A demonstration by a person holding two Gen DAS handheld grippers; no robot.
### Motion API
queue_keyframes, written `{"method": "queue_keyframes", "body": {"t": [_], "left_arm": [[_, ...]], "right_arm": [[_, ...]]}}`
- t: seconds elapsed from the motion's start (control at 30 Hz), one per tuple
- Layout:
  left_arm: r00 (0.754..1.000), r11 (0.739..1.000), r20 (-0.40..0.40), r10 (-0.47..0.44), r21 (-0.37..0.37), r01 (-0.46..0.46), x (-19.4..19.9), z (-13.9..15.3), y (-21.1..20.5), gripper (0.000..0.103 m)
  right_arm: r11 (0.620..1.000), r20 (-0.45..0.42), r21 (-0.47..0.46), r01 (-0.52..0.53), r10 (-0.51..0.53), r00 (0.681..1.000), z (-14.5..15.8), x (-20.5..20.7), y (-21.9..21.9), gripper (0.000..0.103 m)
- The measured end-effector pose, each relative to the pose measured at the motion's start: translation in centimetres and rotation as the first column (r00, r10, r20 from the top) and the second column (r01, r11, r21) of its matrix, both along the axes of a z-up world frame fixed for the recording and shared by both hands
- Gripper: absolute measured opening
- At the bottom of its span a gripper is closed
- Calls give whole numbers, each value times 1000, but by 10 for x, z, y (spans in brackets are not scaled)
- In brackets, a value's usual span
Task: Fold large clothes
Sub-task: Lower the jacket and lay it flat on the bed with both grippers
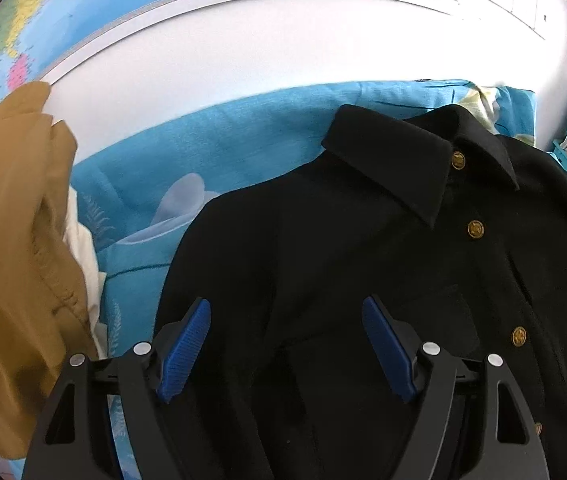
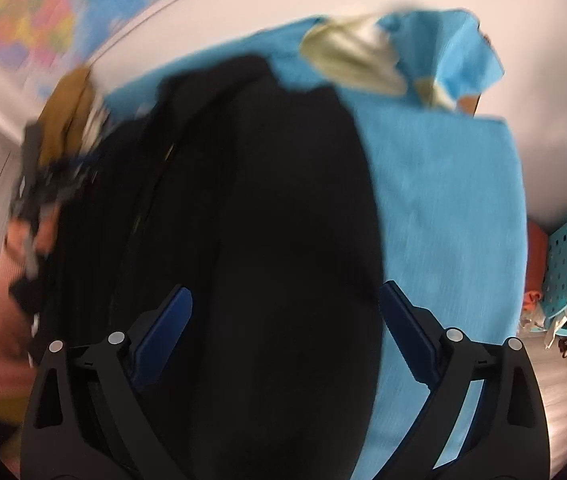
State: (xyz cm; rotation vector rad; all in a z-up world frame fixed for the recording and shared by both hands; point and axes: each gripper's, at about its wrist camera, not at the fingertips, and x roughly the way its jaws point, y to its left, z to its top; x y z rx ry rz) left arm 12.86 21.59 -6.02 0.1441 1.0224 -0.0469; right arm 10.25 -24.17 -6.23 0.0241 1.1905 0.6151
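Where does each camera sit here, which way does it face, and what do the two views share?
Left wrist: on the left gripper, facing down over the black coat with its collar and gold buttons; only its open blue fingers show.
Right wrist: on the right gripper, facing down over the coat's plain side, blurred; open fingers, and a hand at left.
Shared: coat, blue sheet, mustard garment, wall map.

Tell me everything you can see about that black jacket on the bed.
The black jacket lies face up on the blue sheet, spread fairly flat. It looks like thick matte cloth, with a pointed collar and gold buttons fastened down the front. Both open tongs hover above it, holding nothing.
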Motion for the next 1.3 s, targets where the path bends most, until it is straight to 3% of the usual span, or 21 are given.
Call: {"method": "queue_keyframes", "body": {"t": [0.03,0.1,0.13,0.17,0.27,0.33,0.4,0.5,0.53,0.57,0.6,0.63,0.77,0.83,0.93,1.03,1.1,1.13,1.17,1.23,1.3], "left_arm": [[1000,1000,4,-2,0,2,-2,1,1,76],[1000,1000,6,-6,-1,6,-8,4,2,76],[1000,1000,9,-4,0,4,-7,3,1,76],[1000,1000,12,-2,0,2,-7,5,1,76],[1000,1000,25,1,0,-1,-10,11,-1,76],[999,1000,39,-3,-7,3,-15,16,0,77],[999,1000,53,-2,2,2,-20,20,0,78],[998,999,64,-3,36,1,-29,21,-1,79],[998,999,67,-7,40,5,-33,22,-1,79],[998,999,68,-14,40,12,-37,22,0,79],[997,999,76,-17,42,14,-44,24,1,79],[996,999,83,-18,44,15,-47,26,2,81],[989,999,143,-24,43,19,-73,42,15,84],[983,1000,185,-21,21,18,-90,53,26,87],[973,1000,232,-5,-12,8,-117,65,44,89],[970,1000,243,10,-17,-7,-136,65,58,90],[972,1000,236,11,-25,-5,-149,61,67,90],[974,1000,228,12,-30,-5,-155,57,71,90],[975,999,220,10,-35,-3,-161,55,74,90],[978,999,209,12,-35,-5,-172,53,79,90],[978,999,208,15,-31,-9,-187,50,86,90]], "right_arm": [[999,15,-32,-4,4,1000,-1,-13,-1,91],[997,51,-77,-17,21,998,-1,-31,-1,50],[995,65,-101,-6,12,998,-1,-35,-3,17],[995,68,-98,16,-10,998,0,-36,-6,9],[992,150,-54,112,-103,983,26,-31,-27,4],[983,246,-7,185,-177,953,59,-22,-46,4],[970,287,-21,242,-226,931,69,-10,-57,4],[942,267,-78,326,-295,917,45,13,-63,11],[934,239,-95,345,-315,919,32,19,-64,27],[930,202,-103,354,-329,923,20,22,-68,35],[922,154,-123,366,-347,925,4,24,-69,35],[913,136,-131,386,-369,919,-5,22,-71,43],[910,168,-34,414,-403,899,10,-9,-86,80],[926,201,29,376,-373,906,30,-40,-85,90],[963,228,-1,268,-261,938,38,-73,-66,98],[973,228,-103,206,-179,957,21,-100,-43,97],[969,228,-168,183,-142,963,8,-107,-34,69],[963,214,-198,182,-139,967,1,-104,-34,20],[961,197,-199,192,-153,968,-2,-103,-37,5],[957,216,-135,258,-225,950,5,-96,-60,2],[924,269,-109,366,-327,906,19,-91,-86,2]]}}
